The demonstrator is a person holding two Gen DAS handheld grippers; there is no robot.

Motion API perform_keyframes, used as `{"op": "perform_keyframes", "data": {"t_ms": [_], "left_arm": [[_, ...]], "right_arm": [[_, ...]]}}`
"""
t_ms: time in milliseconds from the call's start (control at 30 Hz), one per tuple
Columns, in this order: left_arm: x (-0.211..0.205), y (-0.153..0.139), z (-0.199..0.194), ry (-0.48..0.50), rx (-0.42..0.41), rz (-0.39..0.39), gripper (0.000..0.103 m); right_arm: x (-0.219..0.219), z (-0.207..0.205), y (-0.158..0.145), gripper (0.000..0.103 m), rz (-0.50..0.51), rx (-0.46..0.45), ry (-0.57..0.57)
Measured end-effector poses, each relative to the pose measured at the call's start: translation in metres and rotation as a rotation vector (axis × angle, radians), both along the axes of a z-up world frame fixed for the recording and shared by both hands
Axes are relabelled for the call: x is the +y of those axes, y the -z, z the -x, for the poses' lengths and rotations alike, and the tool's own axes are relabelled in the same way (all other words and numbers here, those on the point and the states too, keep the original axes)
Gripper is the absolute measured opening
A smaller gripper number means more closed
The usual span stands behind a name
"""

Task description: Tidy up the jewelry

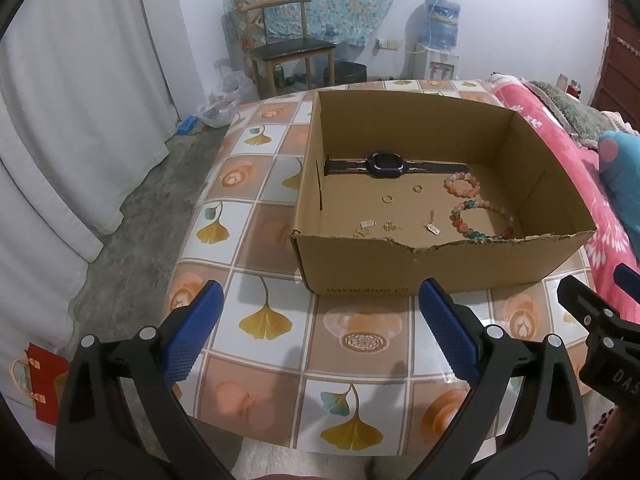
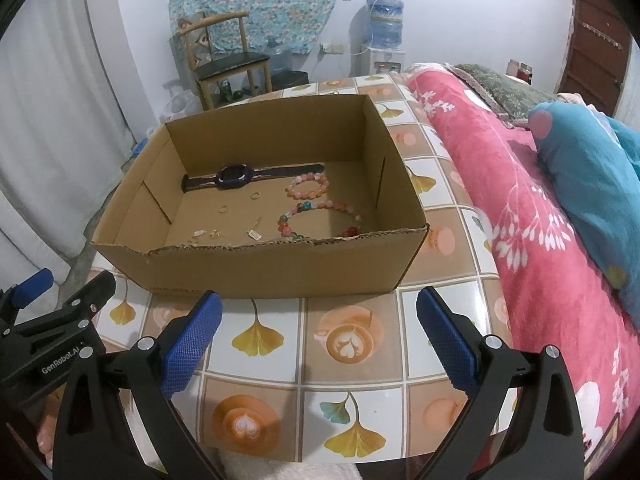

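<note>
Jewelry lies loose on the floor of the box (image 1: 440, 268) straight ahead of both my grippers, left (image 1: 320, 332) and right (image 2: 320, 336), each spread wide and empty, the watch (image 1: 386, 164) lying crosswise at the back.

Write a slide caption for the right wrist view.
Open right gripper above the patterned table, facing a cardboard box holding a watch, bead bracelets and small gold pieces.

My views are evenly, softly lit from overhead; faint shadows on the bench (image 1: 280, 360), mild glare near its edge, heavy fisheye bending, dark corners
</note>
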State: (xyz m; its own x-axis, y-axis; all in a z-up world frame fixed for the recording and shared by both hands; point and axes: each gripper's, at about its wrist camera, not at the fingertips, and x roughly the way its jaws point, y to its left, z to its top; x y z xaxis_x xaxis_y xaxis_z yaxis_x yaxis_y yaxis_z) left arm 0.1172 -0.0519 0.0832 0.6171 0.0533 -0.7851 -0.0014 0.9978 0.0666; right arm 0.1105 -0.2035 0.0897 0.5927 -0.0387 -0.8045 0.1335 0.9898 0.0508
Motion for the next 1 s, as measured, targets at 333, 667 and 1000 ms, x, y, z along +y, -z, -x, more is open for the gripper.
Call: {"op": "perform_keyframes", "data": {"t_ms": [333, 667, 1000], "left_arm": [[-0.0018, 0.0023, -0.0018, 0.010, 0.001, -0.008, 0.095], [-0.0045, 0.0037, -0.0025, 0.013, 0.003, -0.010, 0.095], [-0.0042, 0.0037, -0.0021, 0.012, 0.002, -0.008, 0.095]], "right_arm": [[-0.0039, -0.0027, 0.0067, 0.095, -0.008, 0.020, 0.001], [-0.0065, -0.0031, 0.0096, 0.095, -0.013, 0.029, 0.006], [-0.0046, -0.0029, 0.0101, 0.095, -0.013, 0.030, 0.003]]}}
